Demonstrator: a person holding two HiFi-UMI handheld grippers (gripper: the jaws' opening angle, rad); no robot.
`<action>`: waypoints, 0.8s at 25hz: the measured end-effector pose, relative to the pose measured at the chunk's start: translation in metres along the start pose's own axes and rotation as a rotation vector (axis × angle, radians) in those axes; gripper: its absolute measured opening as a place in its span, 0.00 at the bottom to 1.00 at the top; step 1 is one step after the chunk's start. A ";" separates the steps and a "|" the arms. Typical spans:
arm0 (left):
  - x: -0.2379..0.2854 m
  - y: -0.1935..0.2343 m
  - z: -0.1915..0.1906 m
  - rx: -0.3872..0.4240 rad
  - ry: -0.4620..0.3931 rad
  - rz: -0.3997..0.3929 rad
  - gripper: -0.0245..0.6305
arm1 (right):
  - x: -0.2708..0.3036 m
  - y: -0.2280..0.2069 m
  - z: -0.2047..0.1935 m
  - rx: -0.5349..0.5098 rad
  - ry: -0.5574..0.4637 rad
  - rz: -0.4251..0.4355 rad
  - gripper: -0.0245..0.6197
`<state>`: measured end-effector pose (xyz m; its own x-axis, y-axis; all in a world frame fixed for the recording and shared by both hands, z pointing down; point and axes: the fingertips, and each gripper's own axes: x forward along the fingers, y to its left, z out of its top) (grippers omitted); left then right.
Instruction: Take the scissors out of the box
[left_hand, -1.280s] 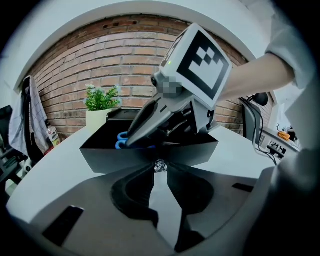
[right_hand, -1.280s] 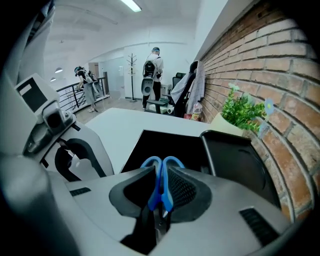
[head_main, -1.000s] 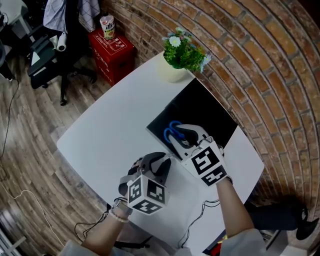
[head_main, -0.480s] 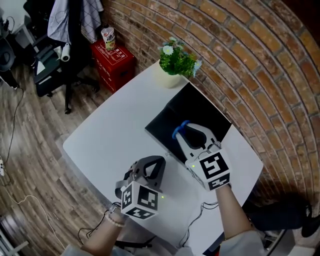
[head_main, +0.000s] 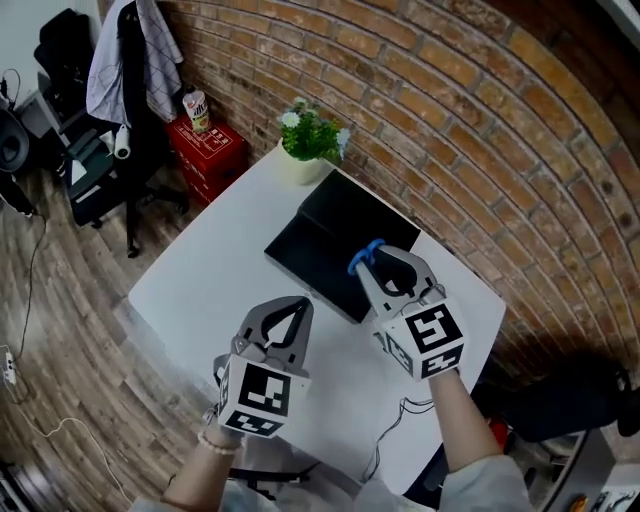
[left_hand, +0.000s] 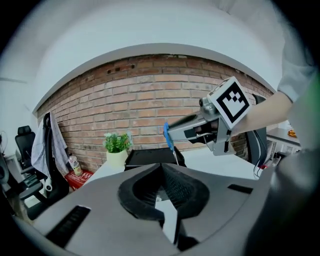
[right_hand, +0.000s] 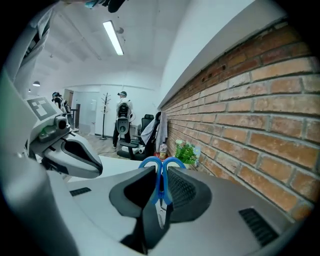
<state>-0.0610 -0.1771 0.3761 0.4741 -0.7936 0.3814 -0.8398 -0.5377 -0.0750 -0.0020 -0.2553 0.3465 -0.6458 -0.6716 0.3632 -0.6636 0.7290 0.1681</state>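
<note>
Scissors with blue plastic handles (head_main: 366, 252) are pinched between the jaws of the right gripper (head_main: 386, 268), lifted above the flat black box (head_main: 320, 235) on the white table (head_main: 200, 290). The left gripper (head_main: 287, 310) has its jaws pressed together on nothing.

Left claw (head_main: 297, 304) closed, right claw (head_main: 384, 259) tight on scissors (head_main: 366, 254)

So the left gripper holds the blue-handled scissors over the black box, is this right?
Not quite. The right gripper holds the scissors over the black box, not the left gripper; the right gripper view shows its jaws shut on the blue handles.
</note>
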 end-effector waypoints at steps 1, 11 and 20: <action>-0.007 -0.005 0.008 0.004 -0.012 -0.004 0.07 | -0.014 0.000 0.004 0.004 -0.008 -0.019 0.19; -0.054 -0.076 0.061 0.059 -0.100 -0.061 0.07 | -0.145 -0.009 0.007 0.093 -0.064 -0.176 0.19; -0.086 -0.118 0.092 0.107 -0.165 -0.101 0.07 | -0.236 0.005 0.008 0.145 -0.126 -0.267 0.19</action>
<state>0.0218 -0.0720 0.2673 0.5986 -0.7652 0.2368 -0.7570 -0.6371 -0.1450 0.1437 -0.0940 0.2548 -0.4768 -0.8544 0.2064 -0.8570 0.5041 0.1067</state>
